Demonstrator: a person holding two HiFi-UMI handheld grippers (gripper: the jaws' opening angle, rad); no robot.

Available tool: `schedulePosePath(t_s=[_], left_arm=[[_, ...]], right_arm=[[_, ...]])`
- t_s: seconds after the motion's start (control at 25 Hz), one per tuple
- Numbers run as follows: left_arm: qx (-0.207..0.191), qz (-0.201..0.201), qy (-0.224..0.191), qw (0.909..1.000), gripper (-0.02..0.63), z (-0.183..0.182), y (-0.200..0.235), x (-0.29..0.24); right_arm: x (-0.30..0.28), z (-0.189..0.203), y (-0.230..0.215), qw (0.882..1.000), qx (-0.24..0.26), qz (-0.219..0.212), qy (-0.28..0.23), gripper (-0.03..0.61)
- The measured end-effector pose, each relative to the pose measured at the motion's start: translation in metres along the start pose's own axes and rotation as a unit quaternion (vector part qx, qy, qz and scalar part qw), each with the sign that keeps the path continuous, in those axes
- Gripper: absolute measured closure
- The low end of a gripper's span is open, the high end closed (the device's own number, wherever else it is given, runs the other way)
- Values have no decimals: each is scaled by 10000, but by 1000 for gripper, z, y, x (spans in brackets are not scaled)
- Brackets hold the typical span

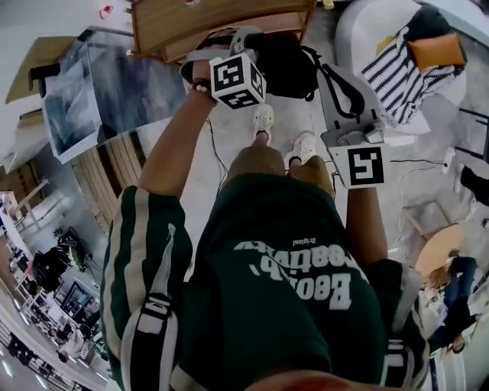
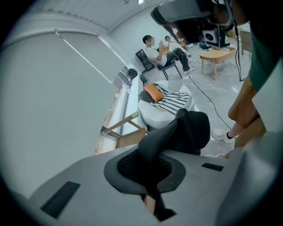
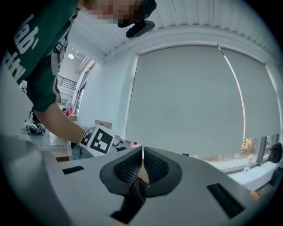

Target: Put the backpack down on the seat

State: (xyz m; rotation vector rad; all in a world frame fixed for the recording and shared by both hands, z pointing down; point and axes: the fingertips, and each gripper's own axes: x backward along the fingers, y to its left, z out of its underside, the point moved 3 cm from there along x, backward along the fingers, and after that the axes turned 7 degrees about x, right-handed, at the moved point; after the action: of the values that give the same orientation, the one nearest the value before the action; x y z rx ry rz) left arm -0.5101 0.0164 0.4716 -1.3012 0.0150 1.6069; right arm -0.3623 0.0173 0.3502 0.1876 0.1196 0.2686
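The black backpack [image 1: 283, 65] hangs in front of me, over the edge of a wooden chair [image 1: 221, 23]. My left gripper [image 1: 241, 46] is shut on one of its black straps; in the left gripper view the strap [image 2: 154, 145] runs out of the jaws [image 2: 148, 170] to the bag's body [image 2: 194, 128], with the chair [image 2: 124, 132] beyond. My right gripper [image 1: 348, 126] holds the other strap [image 1: 340, 85]. In the right gripper view its jaws [image 3: 142, 170] are closed, with a black strap end [image 3: 132, 198] pinched between them.
A white round pouf [image 1: 367, 30] with a striped cloth and an orange cushion [image 1: 435, 50] stands right of the chair. My white shoes [image 1: 263, 118] are on the pale floor beside a thin cable [image 1: 218, 153]. A large print [image 1: 99, 92] leans at left. Seated people [image 2: 163, 50] and a low wooden table [image 2: 216, 55] are farther off.
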Motion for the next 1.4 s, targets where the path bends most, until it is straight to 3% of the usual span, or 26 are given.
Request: schedulePosePath(t_s=[0.44,0.76,1.0,1.4], left_arm=[[-270,-1007,-497,9933,589,-133,24,140],[-487,-1388,-946,9846,589,-181,25,206],[-715,-1437,-1389,9772,589,-241,7,233],[-1354,-849,-2473,9557,589,-321,-13,224]], right_arm=[[95,-76,-34,9955,338,247,-847,541],[126,-110,-35,9901,566,411,-1220,541],[171,-119,-54,9877,601,675,-1278,541],[221,-127,-92,9741,813,1811,-1084,541]])
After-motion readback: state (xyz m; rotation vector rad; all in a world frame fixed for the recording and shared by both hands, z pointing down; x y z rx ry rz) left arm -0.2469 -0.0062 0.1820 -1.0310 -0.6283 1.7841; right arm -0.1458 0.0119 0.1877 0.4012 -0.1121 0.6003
